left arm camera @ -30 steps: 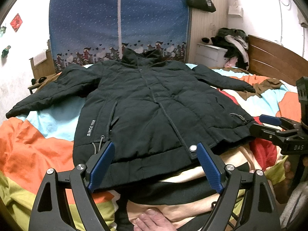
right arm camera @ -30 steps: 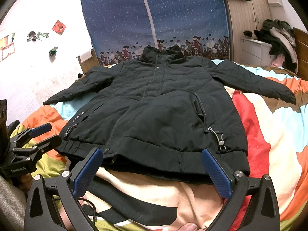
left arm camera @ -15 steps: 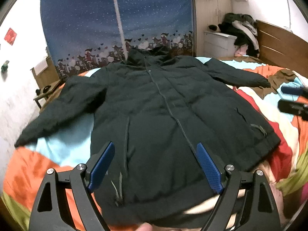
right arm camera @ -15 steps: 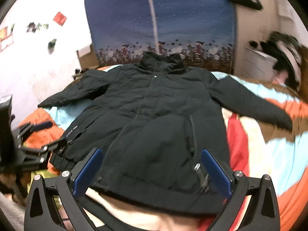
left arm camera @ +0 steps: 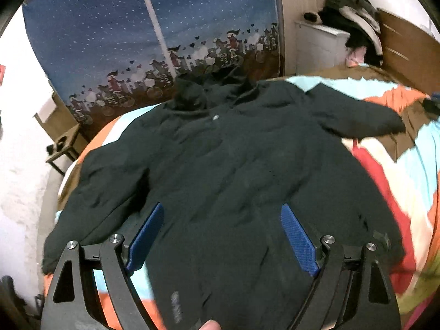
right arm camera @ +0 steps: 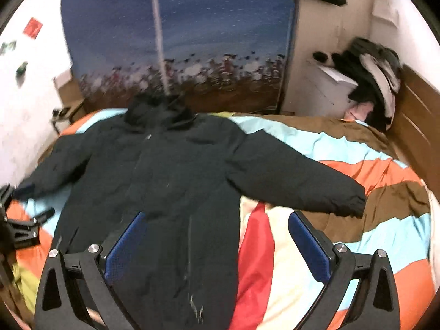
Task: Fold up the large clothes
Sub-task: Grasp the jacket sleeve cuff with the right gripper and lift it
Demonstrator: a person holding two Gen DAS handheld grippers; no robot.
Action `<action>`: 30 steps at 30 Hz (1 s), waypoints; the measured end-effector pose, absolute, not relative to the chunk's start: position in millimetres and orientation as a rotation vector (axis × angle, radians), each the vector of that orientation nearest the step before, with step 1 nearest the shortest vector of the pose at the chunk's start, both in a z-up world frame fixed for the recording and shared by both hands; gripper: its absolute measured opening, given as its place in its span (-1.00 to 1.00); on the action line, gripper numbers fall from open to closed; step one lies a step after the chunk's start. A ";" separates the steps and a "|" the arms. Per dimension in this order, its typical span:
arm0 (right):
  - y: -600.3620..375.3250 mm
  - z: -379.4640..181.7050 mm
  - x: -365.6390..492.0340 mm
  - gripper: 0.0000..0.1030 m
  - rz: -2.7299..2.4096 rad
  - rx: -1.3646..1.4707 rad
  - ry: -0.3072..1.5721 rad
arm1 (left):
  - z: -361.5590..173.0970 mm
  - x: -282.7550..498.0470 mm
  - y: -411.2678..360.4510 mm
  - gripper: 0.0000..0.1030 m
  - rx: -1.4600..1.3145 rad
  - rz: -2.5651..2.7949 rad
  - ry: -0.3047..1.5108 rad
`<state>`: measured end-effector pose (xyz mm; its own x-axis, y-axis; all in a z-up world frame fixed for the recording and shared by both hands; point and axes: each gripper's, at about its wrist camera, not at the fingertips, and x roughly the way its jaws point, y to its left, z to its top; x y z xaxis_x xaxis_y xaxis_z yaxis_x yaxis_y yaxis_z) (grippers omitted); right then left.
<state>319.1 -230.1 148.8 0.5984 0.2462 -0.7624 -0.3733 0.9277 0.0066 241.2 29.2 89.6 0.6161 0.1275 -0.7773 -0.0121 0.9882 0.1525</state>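
A large dark padded jacket [left arm camera: 233,165] lies front up on the bed with its collar toward the far curtain and both sleeves spread out. My left gripper [left arm camera: 222,238] hovers open above its lower left half, nothing between the blue pads [left arm camera: 145,236]. In the right wrist view the jacket [right arm camera: 165,178] fills the left side and its right sleeve [right arm camera: 302,184] stretches across the bedspread. My right gripper [right arm camera: 217,243] is open over the jacket's right edge, holding nothing. The left gripper [right arm camera: 22,228] shows at that view's left edge, near the other cuff.
A striped orange, blue, brown and cream bedspread [right arm camera: 343,233] covers the bed. A wooden headboard [right arm camera: 418,115] runs along the right. A white nightstand [right arm camera: 330,88] bears a heap of clothes [right arm camera: 371,77]. A blue starry curtain [left arm camera: 165,27] hangs behind, and a small side table [left arm camera: 63,148] stands left.
Both grippers have risen and moved forward from the jacket's hem to above its body. The left has drifted toward the left sleeve, the right toward the right sleeve. Both stayed open.
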 end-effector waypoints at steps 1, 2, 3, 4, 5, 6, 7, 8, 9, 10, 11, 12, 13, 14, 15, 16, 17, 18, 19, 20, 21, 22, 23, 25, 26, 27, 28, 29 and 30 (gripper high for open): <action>-233.0 144.7 332.7 1.00 0.349 -0.159 0.859 | 87.8 256.8 26.4 0.61 0.130 0.083 0.903; -236.3 139.3 347.1 1.00 0.347 -0.148 0.861 | 83.1 271.5 22.8 0.61 0.114 0.088 0.890; -239.8 133.5 360.6 1.00 0.347 -0.134 0.857 | 84.0 288.5 20.5 0.61 0.105 0.088 0.890; -242.8 128.7 377.4 1.00 0.342 -0.129 0.846 | 79.9 302.2 16.6 0.61 0.095 0.083 0.886; -246.3 125.4 393.6 1.00 0.339 -0.127 0.830 | 75.3 317.9 11.3 0.61 0.092 0.077 0.890; -250.0 117.8 405.9 1.00 0.335 -0.140 0.797 | 71.4 331.3 5.9 0.61 0.094 0.072 0.894; -252.7 109.1 416.7 1.00 0.319 -0.175 0.763 | 66.5 345.8 -0.7 0.61 0.096 0.067 0.896; -255.2 102.1 425.3 1.00 0.305 -0.202 0.746 | 61.5 358.5 -6.3 0.61 0.092 0.060 0.896; -258.9 89.9 433.0 1.00 0.290 -0.230 0.742 | 56.0 371.0 -12.7 0.61 0.080 0.045 0.892; -263.6 80.5 440.8 1.00 0.298 -0.224 0.758 | 50.3 382.8 -19.3 0.61 0.068 0.032 0.888; -268.3 73.6 447.5 1.00 0.308 -0.208 0.776 | 44.2 396.3 -26.4 0.61 0.054 0.021 0.891; -277.5 62.6 453.1 1.00 0.317 -0.167 0.802 | 39.0 406.0 -31.7 0.61 0.043 0.014 0.894; -284.3 54.4 456.9 1.00 0.319 -0.133 0.819 | 33.9 415.3 -36.3 0.61 0.030 0.008 0.899; -290.4 46.1 459.8 1.00 0.314 -0.104 0.834 | 27.8 427.1 -42.2 0.61 0.011 -0.001 0.908; -297.4 36.0 464.1 1.00 0.303 -0.076 0.853 | 22.7 436.1 -47.7 0.61 -0.002 -0.009 0.913; -305.9 23.9 468.6 1.00 0.286 -0.053 0.882 | 16.4 446.8 -53.8 0.61 -0.015 -0.018 0.920; -311.5 15.1 471.8 1.00 0.272 -0.040 0.905 | 10.0 456.7 -60.1 0.61 -0.022 -0.025 0.924; -322.2 3.5 475.2 1.00 0.250 -0.019 0.934 | 4.6 464.3 -65.0 0.61 -0.023 -0.030 0.927; -329.3 -3.8 479.0 1.00 0.237 -0.002 0.952 | -1.3 473.1 -70.8 0.61 -0.021 -0.033 0.930; -341.3 -13.2 483.1 1.00 0.216 0.025 0.977 | -9.2 483.6 -76.8 0.61 -0.015 -0.039 0.935; -356.1 -22.8 487.9 1.00 0.191 0.060 1.004 | -16.0 491.6 -83.4 0.61 -0.004 -0.042 0.939; -367.6 -29.7 492.1 1.00 0.172 0.091 1.022 | -22.8 498.4 -87.7 0.61 0.009 -0.044 0.945; -377.7 -35.3 494.8 1.00 0.157 0.117 1.036 | -30.4 505.4 -93.2 0.61 0.025 -0.048 0.952; -403.7 -45.9 503.9 1.00 0.115 0.175 1.054 | -44.8 518.4 -102.0 0.61 0.054 -0.059 0.967; -415.5 -49.4 508.8 1.00 0.089 0.193 1.053 | -52.0 525.2 -103.9 0.61 0.061 -0.062 0.974; -427.6 -52.7 513.5 1.00 0.061 0.208 1.050 | -58.0 530.3 -105.7 0.61 0.063 -0.063 0.979; -439.4 -56.2 519.1 1.00 0.037 0.226 1.051 | -64.9 536.0 -106.2 0.61 0.063 -0.063 0.985; -449.3 -59.0 524.3 1.00 0.015 0.246 1.051 | -72.8 542.8 -104.8 0.61 0.064 -0.059 0.995; -459.0 -62.0 527.2 1.00 -0.008 0.269 1.049 | -77.9 546.9 -105.0 0.61 0.061 -0.057 1.001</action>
<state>527.2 -459.0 -62.0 0.5013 0.1219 -0.8566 0.1342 0.9671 0.2161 546.9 -105.0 -77.9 0.5385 -0.0202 -0.8424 0.0762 0.9968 0.0249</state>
